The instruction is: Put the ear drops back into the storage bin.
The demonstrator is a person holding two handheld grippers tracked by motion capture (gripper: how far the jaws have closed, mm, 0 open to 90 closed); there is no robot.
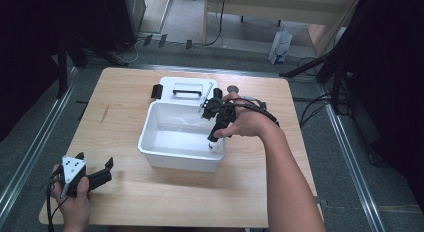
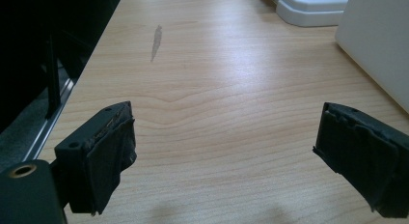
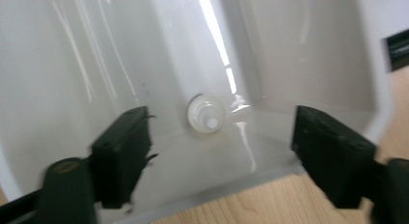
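Small white cap [image 3: 207, 114] sits in bin [image 1: 150, 142] corner, drop done; right tongs [image 3: 219, 151] wide, empty; left tongs [image 2: 226, 156] wide, idle, empty on worktop [image 2: 217, 89].

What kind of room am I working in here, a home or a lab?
Most likely a lab or recording workspace, not a home: a bare wooden table on grey carpet, black stand legs and trailing cables on the floor, and metal rails along the table's sides.

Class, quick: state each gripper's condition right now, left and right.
Left gripper: open, holding nothing, above the table.
Right gripper: open, holding nothing, over the small white bottle inside the white bin.
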